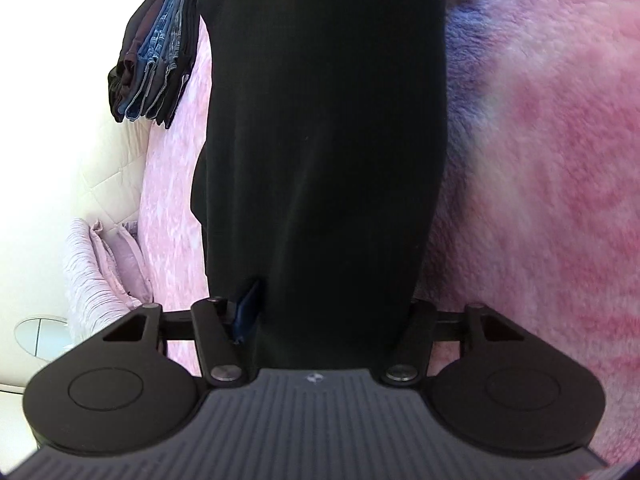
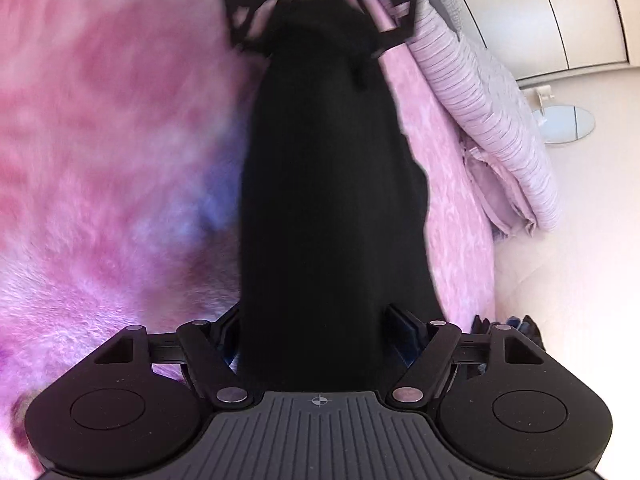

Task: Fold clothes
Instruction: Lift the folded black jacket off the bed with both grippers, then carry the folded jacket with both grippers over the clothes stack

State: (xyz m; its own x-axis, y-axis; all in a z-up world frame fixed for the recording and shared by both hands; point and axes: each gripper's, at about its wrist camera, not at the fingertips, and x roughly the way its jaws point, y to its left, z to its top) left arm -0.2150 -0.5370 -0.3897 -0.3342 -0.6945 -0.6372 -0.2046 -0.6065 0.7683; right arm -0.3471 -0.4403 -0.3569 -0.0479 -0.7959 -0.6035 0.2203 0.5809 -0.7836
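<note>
a: black garment point(image 1: 324, 140) is seen stretched long on the pink fuzzy blanket point(image 1: 540, 160), long axis running straight from one gripper to the other.

b: jaws? left gripper point(image 1: 324, 316) is fed with one end between its fingers, right gripper point(image 2: 320, 320) with the opposite end; whether either is clenched or released cannot be told.

a: nearer hand? neither is favoured. folded stack point(image 1: 156, 56) is noted beyond, well apart.

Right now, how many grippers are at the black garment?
2. Left gripper at one end of the black garment, right gripper at the opposite end; cloth between each one's jaws, grip unclear.
</note>
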